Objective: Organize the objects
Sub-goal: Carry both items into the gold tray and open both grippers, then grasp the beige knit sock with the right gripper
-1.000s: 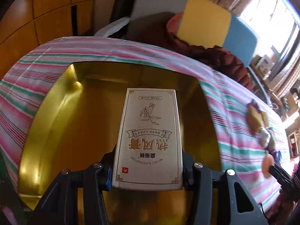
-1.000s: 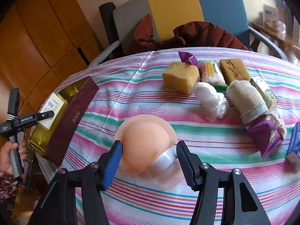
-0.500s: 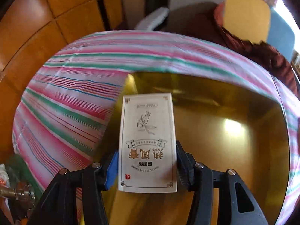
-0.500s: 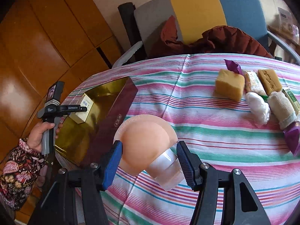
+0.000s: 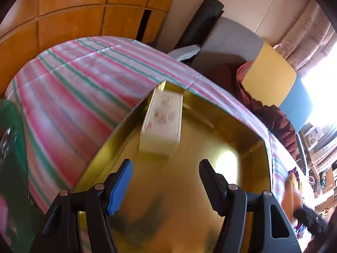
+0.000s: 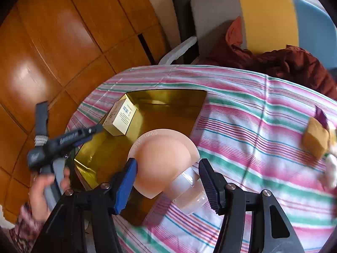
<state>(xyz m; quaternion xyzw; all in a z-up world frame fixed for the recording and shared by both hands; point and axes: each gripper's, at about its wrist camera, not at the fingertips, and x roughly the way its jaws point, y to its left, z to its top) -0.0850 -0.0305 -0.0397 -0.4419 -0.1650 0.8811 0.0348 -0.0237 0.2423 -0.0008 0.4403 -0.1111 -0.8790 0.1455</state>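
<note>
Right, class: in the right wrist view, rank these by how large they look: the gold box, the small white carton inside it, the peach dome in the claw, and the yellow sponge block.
1. Gold box.
2. Peach dome, though it is nearest the camera, so it looks enlarged.
3 and 4. White carton and yellow sponge block look alike; the block sits at the distorted edge, so no ranking.

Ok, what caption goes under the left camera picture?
Opening left claw lets go of the white box in the gold tray.

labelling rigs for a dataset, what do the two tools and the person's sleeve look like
Both tools, left and right, have black angular fingers with silver bolts, one pad blue, the other black and ribbed. From outside, the left tool carries white lettering on its dark grey body. The sleeve is a dark floral print.
</note>
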